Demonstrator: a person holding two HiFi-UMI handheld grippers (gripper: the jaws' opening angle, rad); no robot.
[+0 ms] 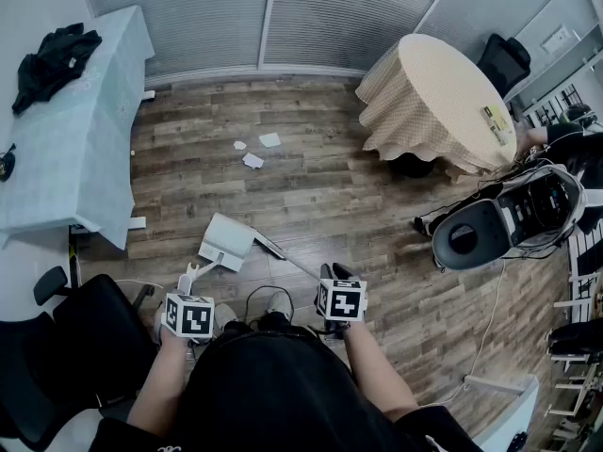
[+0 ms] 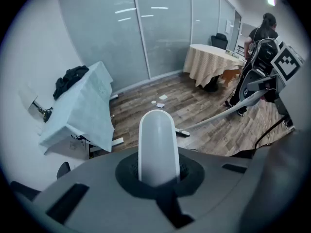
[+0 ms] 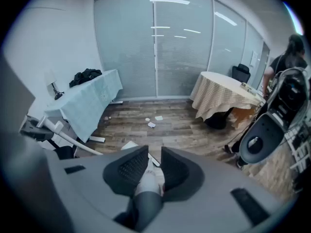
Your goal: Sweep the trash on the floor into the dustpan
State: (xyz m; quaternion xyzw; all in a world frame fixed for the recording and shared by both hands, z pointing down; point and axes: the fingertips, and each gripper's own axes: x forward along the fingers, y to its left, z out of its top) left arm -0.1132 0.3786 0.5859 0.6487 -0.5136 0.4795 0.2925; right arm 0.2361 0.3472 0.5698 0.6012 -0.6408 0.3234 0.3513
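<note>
Jaws clamp white dustpan handle [image 2: 155, 147] left, broom handle [image 3: 146, 192] right; trash scraps [image 1: 252, 160] white.

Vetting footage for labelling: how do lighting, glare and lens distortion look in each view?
Head view: even light, paper scraps clear. Left gripper view: fisheye with dark corners, streaks of glare on the glass wall, dustpan handle oversized. Right gripper view: same fisheye and glare; broom handle shadowed.

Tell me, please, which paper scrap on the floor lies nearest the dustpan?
The crumpled scrap, lowest in the head view; the tiny scrap and the flat scrap lie beyond it from the dustpan.
</note>
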